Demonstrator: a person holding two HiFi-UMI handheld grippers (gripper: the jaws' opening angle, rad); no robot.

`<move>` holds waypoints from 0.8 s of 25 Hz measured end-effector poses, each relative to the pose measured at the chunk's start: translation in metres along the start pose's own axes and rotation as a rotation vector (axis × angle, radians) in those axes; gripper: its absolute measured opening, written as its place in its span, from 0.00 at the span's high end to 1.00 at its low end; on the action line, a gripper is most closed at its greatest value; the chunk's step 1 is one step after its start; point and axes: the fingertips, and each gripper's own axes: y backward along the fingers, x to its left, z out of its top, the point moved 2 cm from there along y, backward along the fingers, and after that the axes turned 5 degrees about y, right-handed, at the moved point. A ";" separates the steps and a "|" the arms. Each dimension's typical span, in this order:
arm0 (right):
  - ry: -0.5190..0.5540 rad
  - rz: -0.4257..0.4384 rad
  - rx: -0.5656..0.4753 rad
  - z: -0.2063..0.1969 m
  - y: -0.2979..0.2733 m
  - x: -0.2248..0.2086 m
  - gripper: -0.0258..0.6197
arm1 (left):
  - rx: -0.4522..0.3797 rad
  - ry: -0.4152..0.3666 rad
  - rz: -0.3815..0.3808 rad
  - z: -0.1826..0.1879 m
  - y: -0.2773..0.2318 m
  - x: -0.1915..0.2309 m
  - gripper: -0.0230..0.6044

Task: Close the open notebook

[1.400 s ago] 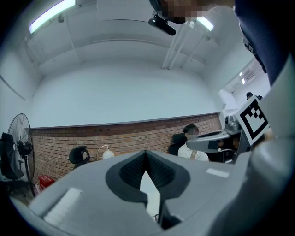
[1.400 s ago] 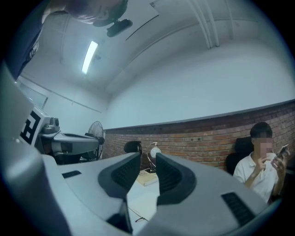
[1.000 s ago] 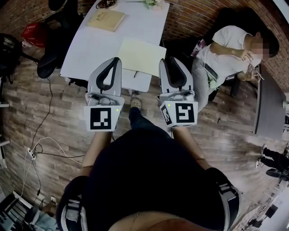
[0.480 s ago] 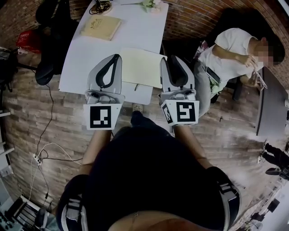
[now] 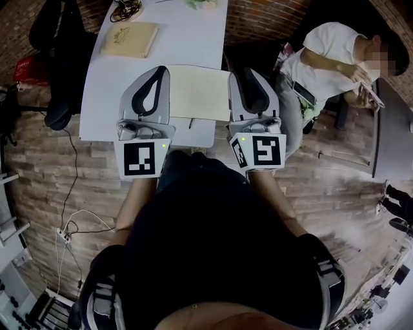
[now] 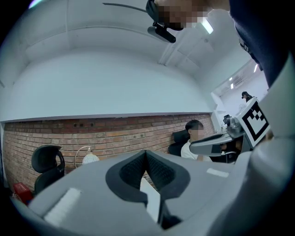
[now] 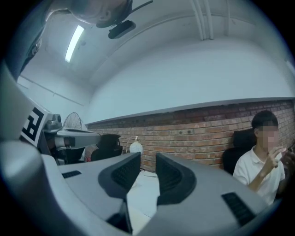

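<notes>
On the white table [image 5: 106, 84], near its front edge, the open notebook [image 5: 197, 90] is lying flat with its pale pages facing up. It is sitting between my two grippers. Its wider side is running left to right, turned just a little. A small dark thing [image 5: 190, 122] is lying just beside its near edge; I cannot tell what it is. Further back, a tan book [image 5: 129, 40] is lying on the same table, and it looks shut.

I am holding the left gripper [image 5: 157, 71] by the notebook's left side. Its jaws are touching at the tips, with nothing in them. I am holding the right gripper [image 5: 245, 73] by the notebook's right side. Its jaws are standing a bit apart, with nothing between them.

The table is standing on a wooden floor [image 5: 335, 193] next to a brick wall [image 5: 258, 19]. A person in a white shirt [image 5: 326, 61] is sitting to the right. A black chair [image 5: 55, 32] is standing to the left, and a white cable [image 5: 84, 216] is trailing across the floor.
</notes>
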 end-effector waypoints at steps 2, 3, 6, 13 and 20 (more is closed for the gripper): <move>-0.001 -0.007 0.005 -0.002 0.000 -0.002 0.84 | 0.006 0.007 -0.004 -0.002 -0.003 0.000 0.95; -0.002 -0.010 0.008 -0.003 0.000 -0.003 0.84 | 0.007 0.007 -0.006 -0.003 -0.005 0.000 0.95; -0.006 -0.024 0.021 -0.007 0.004 -0.005 0.84 | 0.009 0.005 -0.019 -0.006 -0.008 -0.002 0.95; -0.006 -0.090 0.046 -0.026 0.010 -0.009 0.84 | 0.026 0.011 -0.076 -0.020 -0.017 -0.007 0.95; -0.031 -0.183 0.085 -0.045 0.014 -0.012 0.84 | 0.045 0.004 -0.198 -0.028 -0.032 -0.012 0.95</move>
